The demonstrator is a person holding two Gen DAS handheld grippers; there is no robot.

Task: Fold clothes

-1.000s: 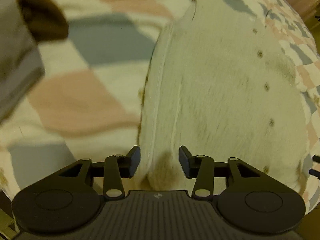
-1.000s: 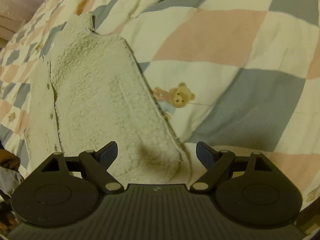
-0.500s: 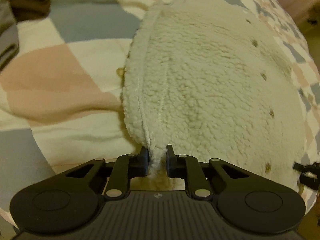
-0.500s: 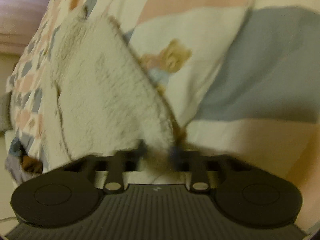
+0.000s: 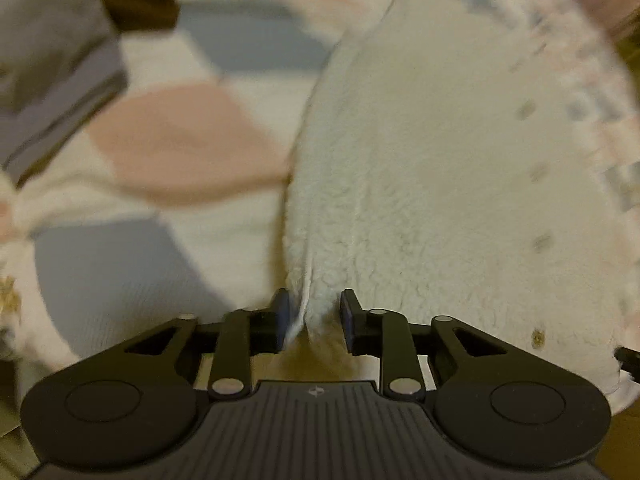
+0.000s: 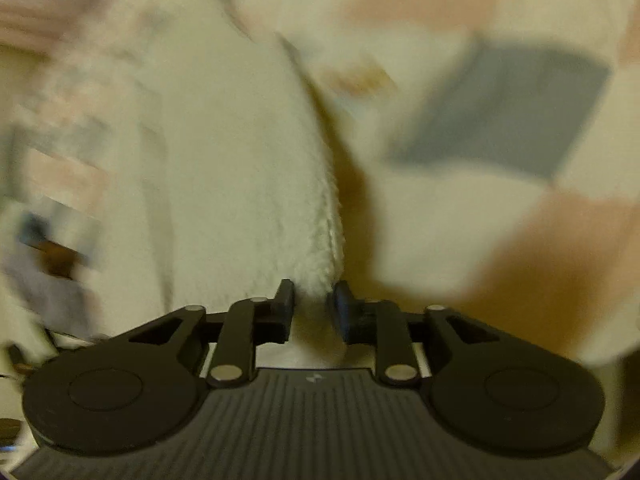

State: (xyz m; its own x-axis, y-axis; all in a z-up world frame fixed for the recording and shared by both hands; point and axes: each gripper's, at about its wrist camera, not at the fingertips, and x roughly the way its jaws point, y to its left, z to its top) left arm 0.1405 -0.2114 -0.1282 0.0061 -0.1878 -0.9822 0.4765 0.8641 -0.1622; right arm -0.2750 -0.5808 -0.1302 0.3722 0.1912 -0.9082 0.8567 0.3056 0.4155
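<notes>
The cream fleece garment point(image 5: 440, 168) lies spread on the patchwork quilt point(image 5: 172, 148) of the bed, its row of buttons point(image 5: 542, 242) toward one side. You have its near hem pinched at two corners: your left claw point(image 5: 314, 320) is narrow with a fleece corner bunched between its jaws, which have just eased a little wider, and your right claw point(image 6: 311, 310) grips the opposite corner point(image 6: 316, 280) the same way. Both views blur. A grey and brown pile point(image 5: 60, 60) sits well apart at the left. This looks like the start of a lengthwise fold. Next, lift both corners together, keep them level, and carry the hem toward the far end.
</notes>
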